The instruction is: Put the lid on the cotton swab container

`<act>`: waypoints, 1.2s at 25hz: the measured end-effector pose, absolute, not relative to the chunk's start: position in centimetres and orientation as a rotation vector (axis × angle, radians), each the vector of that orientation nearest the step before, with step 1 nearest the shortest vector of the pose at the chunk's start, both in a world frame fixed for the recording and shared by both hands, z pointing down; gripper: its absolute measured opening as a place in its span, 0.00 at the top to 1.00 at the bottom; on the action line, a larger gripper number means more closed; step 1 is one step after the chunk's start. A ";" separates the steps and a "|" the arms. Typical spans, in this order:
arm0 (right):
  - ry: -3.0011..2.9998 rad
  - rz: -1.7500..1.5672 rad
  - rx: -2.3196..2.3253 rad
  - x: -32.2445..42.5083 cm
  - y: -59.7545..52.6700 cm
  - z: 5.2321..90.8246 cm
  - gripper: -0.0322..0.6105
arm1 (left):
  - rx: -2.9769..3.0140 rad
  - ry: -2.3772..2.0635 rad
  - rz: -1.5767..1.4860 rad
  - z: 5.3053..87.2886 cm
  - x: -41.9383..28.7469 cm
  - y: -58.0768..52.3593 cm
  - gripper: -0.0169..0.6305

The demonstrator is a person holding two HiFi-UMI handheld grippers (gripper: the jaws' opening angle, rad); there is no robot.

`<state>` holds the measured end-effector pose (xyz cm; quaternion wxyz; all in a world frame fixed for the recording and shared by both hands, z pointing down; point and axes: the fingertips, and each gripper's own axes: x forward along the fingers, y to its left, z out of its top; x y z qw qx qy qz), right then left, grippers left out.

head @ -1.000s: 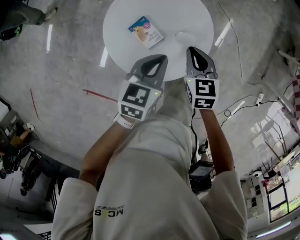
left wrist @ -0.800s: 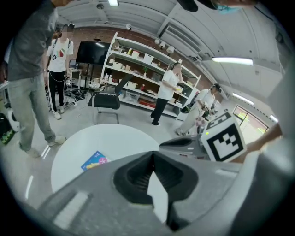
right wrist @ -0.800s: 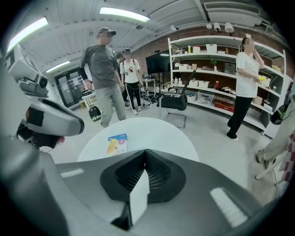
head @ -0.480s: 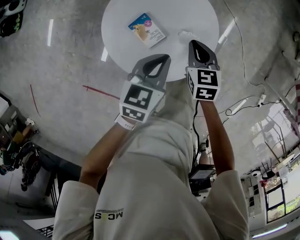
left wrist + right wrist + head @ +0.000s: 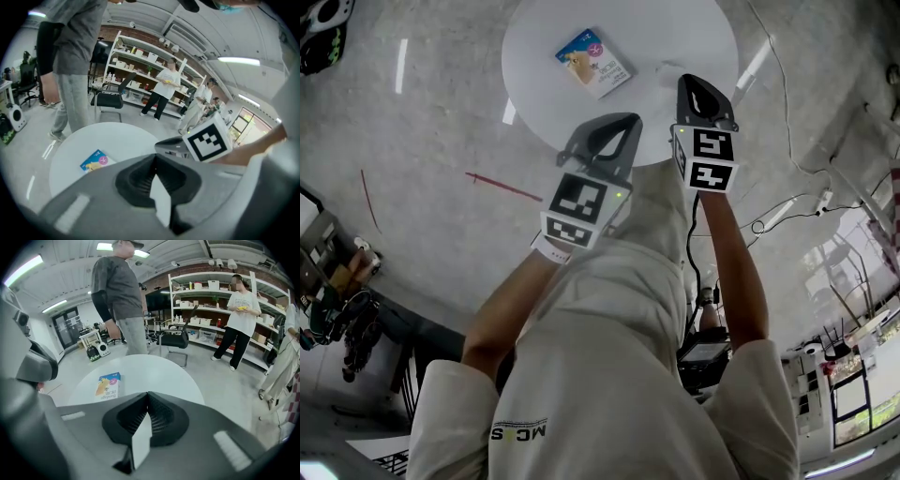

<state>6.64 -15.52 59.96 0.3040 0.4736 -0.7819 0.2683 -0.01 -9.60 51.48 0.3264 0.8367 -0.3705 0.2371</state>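
Observation:
A round white table (image 5: 656, 33) holds a blue and white flat box (image 5: 592, 62). A small pale item (image 5: 667, 67) lies on it close to my right gripper's tip; it is too small to tell whether it is the container or the lid. My right gripper (image 5: 691, 82) reaches over the table's near right edge, shut with nothing in it. My left gripper (image 5: 624, 121) hangs over the near edge, also shut and holding nothing. In the right gripper view (image 5: 147, 395) the box (image 5: 108, 385) lies ahead to the left. In the left gripper view (image 5: 154, 157) the box (image 5: 95, 161) shows too.
A person in a grey shirt (image 5: 119, 296) stands just behind the table. A black office chair (image 5: 171, 339) and shelving (image 5: 211, 301) with other people lie farther back. Cables (image 5: 778, 211) trail over the concrete floor to the right.
My right gripper has moved forward over the table toward the small pale item. The left gripper has stayed about where it was. Both remain shut.

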 end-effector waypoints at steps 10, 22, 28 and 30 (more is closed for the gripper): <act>-2.050 0.686 1.241 6.6 -15.5 60.4 0.96 | 2.195 -0.970 0.620 51.2 0.0 -9.0 0.98; -2.087 0.665 1.290 7.0 -14.3 57.5 0.95 | 2.236 -1.003 0.600 48.7 -0.7 -8.4 0.97; -2.111 0.634 1.305 7.6 -12.1 53.7 0.95 | 2.270 -1.011 0.576 46.3 -1.0 -7.4 0.97; -2.119 0.625 1.309 7.7 -11.2 52.3 0.95 | 2.284 -1.008 0.567 45.4 -1.1 -6.9 0.97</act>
